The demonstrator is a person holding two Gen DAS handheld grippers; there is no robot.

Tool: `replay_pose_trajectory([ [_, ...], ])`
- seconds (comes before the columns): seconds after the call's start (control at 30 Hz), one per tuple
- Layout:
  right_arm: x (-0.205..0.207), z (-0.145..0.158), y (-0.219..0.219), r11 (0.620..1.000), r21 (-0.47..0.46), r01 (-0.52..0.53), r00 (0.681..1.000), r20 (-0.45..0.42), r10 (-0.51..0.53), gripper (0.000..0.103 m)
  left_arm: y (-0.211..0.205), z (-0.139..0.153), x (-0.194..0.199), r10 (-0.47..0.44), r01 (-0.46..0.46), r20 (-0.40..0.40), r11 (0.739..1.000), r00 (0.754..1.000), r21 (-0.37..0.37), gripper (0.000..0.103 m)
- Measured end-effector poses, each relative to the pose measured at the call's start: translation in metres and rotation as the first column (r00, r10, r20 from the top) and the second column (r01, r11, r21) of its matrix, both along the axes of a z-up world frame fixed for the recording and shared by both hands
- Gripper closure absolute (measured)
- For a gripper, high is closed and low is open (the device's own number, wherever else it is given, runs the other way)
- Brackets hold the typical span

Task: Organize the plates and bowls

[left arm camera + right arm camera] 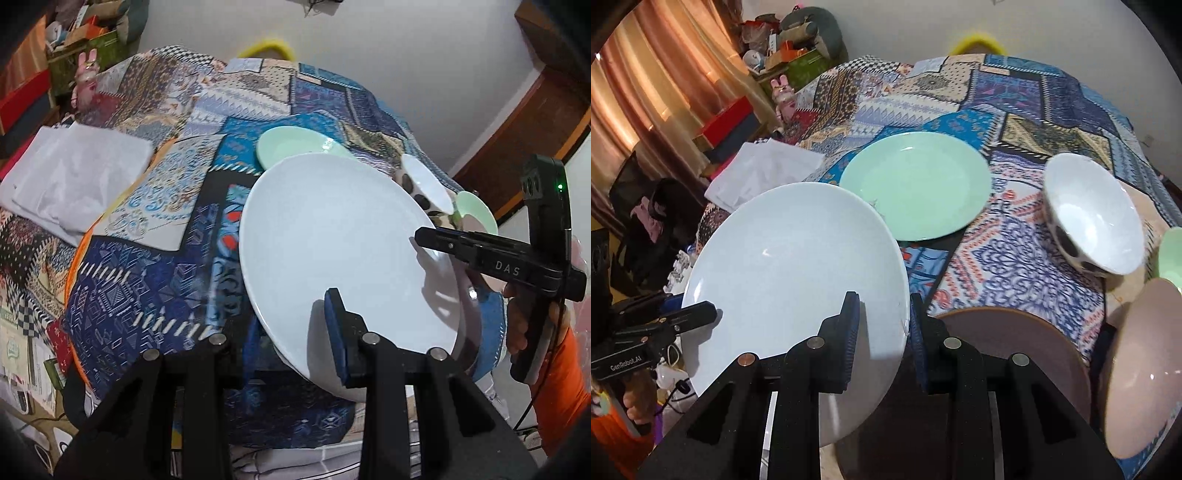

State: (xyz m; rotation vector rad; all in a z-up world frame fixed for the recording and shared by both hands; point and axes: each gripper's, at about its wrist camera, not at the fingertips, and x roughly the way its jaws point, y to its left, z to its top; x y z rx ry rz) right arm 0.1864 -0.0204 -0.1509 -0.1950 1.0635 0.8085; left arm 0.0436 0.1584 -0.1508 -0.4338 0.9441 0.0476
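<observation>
A large white plate is held tilted above the patchwork-covered table, gripped at opposite rims by both grippers. My left gripper is shut on its near edge. My right gripper is shut on its right edge, and it also shows in the left wrist view. A mint green plate lies flat on the table beyond. A white bowl with dark spots sits tilted to the right.
A brown plate lies under my right gripper and a pinkish bowl sits at its right. A small mint bowl is at the far right. Folded white cloth lies on the table's left. Clutter stands by the curtain.
</observation>
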Motion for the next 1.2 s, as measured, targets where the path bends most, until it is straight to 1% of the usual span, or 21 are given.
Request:
replay_pose_trajectory([
  [0.27, -0.002, 0.007, -0.029, 0.999, 0.021, 0.050, 0.999, 0.010, -0.050, 0.079, -0.023, 0.005, 0.009, -0.040, 0.040, 0.000, 0.999, 0.999, 0.006, 0.070],
  [0.67, -0.007, 0.009, -0.079, 0.989, 0.047, 0.140, 0.990, -0.007, -0.140, 0.079, -0.062, 0.006, 0.023, -0.127, 0.127, -0.008, 0.992, 0.992, 0.012, 0.070],
  [1.0, -0.011, 0.003, -0.112, 0.980, 0.032, 0.195, 0.981, -0.015, -0.195, 0.079, -0.091, -0.003, 0.036, -0.185, 0.186, -0.031, 0.983, 0.982, 0.004, 0.070],
  [1.2, -0.012, -0.005, -0.129, 0.972, 0.038, 0.230, 0.973, -0.042, -0.229, 0.079, -0.105, -0.013, 0.041, -0.218, 0.218, -0.049, 0.976, 0.975, 0.000, 0.070],
])
